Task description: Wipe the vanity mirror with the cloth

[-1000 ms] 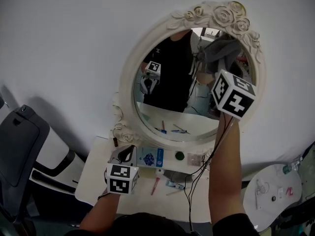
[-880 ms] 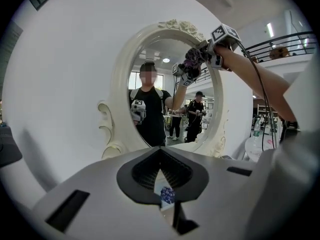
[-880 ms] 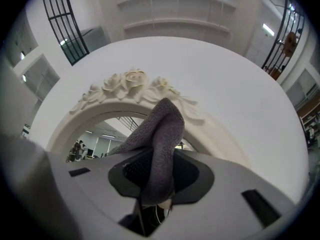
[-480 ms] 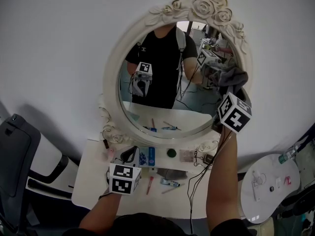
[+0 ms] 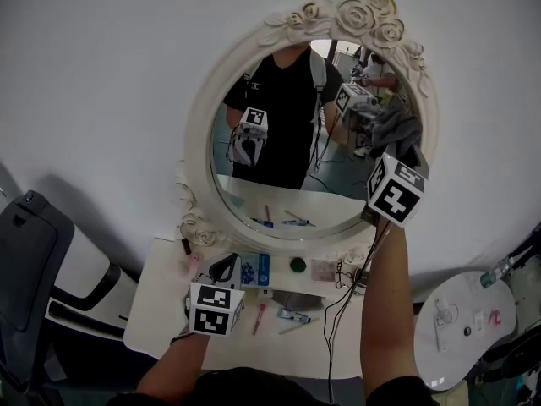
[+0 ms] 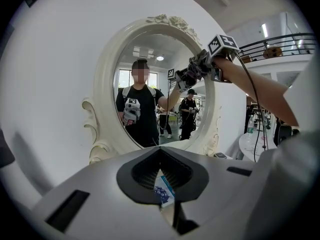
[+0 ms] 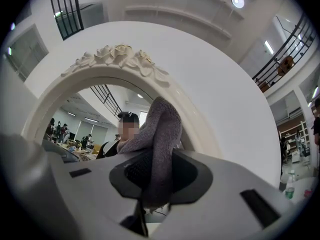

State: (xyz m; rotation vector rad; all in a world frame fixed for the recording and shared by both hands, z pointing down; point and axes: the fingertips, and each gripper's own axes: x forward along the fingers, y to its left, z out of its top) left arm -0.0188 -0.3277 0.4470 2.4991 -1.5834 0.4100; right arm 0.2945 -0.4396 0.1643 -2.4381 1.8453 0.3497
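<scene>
1. Right gripper (image 5: pixel 387 155) has been dragging the grey cloth (image 5: pixel 396 129) down from the top of the vanity mirror (image 5: pixel 287 189) to its right rim.
2. Its jaws are pinching the cloth tight. Wiping is under way (centre and left probably still to do).
3. Left gripper (image 5: pixel 221 267) is idling, jaws together and empty, over the table (image 5: pixel 152 311) with its carton (image 5: pixel 254 271) and cables (image 5: pixel 338 299). Nothing is blocking the glass.
</scene>
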